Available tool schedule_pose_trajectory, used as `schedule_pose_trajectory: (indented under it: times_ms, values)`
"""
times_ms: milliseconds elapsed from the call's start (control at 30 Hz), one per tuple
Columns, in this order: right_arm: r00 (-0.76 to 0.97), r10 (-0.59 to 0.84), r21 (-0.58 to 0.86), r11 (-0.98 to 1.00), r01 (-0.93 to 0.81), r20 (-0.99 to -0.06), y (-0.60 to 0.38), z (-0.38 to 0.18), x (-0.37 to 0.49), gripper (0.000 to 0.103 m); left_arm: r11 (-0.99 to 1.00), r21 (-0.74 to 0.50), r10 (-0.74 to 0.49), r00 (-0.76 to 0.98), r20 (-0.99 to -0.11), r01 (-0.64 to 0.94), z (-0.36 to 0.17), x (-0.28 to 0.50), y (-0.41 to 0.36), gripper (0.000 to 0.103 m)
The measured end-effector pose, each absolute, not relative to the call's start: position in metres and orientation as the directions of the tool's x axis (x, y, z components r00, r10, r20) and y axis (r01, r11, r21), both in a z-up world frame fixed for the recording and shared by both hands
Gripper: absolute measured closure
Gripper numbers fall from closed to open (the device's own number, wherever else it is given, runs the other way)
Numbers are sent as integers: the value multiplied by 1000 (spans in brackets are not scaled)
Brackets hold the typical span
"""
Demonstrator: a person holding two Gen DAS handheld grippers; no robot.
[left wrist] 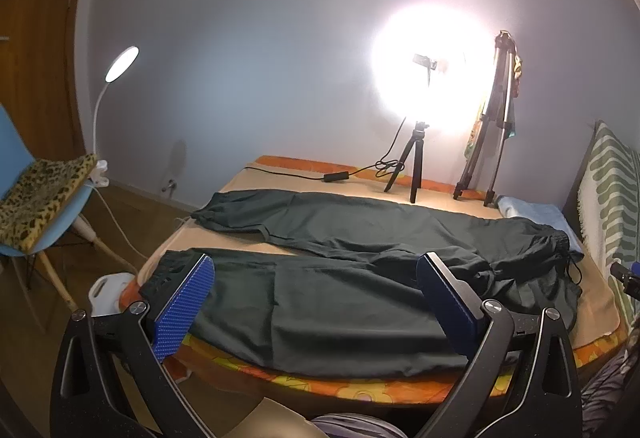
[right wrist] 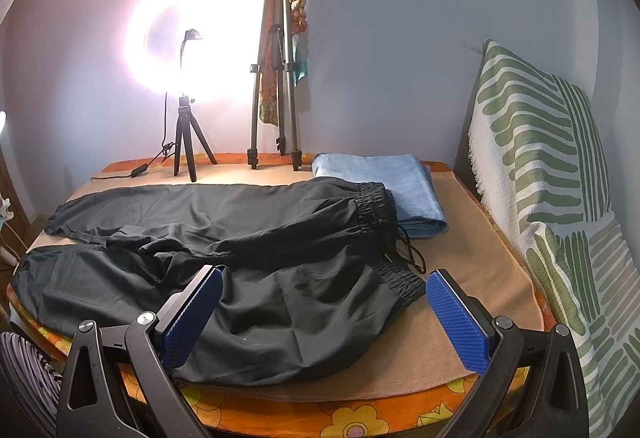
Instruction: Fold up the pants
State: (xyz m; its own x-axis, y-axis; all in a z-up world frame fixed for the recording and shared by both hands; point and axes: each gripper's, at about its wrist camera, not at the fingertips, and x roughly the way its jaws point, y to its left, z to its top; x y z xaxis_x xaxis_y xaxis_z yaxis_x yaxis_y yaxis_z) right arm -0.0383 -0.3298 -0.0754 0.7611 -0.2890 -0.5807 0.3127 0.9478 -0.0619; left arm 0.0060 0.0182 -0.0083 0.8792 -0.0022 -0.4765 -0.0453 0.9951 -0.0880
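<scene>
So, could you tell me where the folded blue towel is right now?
In the right wrist view the blue towel lies at the table's far right, beside the pants waistband and just right of the silver tripod.

The pants (right wrist: 240, 238) are seen to be made of thin, dark, matt cloth, softly creased, with a gathered elastic waistband (right wrist: 376, 206). A smooth beige cloth (right wrist: 480, 278) is spread over the bed, above a sheet (right wrist: 360, 418) printed with orange and yellow flowers. A folded pale blue towel (right wrist: 400, 182) is shown with a fine woven texture. The left gripper (left wrist: 316, 298) and right gripper (right wrist: 324, 314) are built of matt black plastic with shiny metal screws; their pads (right wrist: 460, 322) are faced in blue, finely ribbed rubber. A waffle-textured white and green throw (right wrist: 540, 158) is draped at the right. Metal tripod legs (right wrist: 256, 110) are given a dull sheen
</scene>
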Motion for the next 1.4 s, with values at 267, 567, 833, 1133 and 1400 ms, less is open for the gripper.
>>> schedule_pose_trajectory:
  times_ms: [267,567,833,1133,1400]
  values:
    - [759,-272,-79,956,281,-591,-324,-81,-28,0,994,-65,43,872,-488,-86,-12,13,30,2]
    - [768,-174,-124,985,123,-616,-309,-92,-7,0,985,-10,139,835,-533,-170,-25,31,66,2]
    - [732,15,-121,984,-132,-681,-280,-120,16,6,958,18,239,758,-607,-287,-61,52,127,3]
    - [596,181,-138,883,-449,-782,-242,-162,28,16,942,-11,227,661,-715,-335,-114,76,177,26]
    - [481,204,-179,750,-636,-852,-194,-195,30,24,917,-99,183,628,-756,-387,-145,86,211,38]
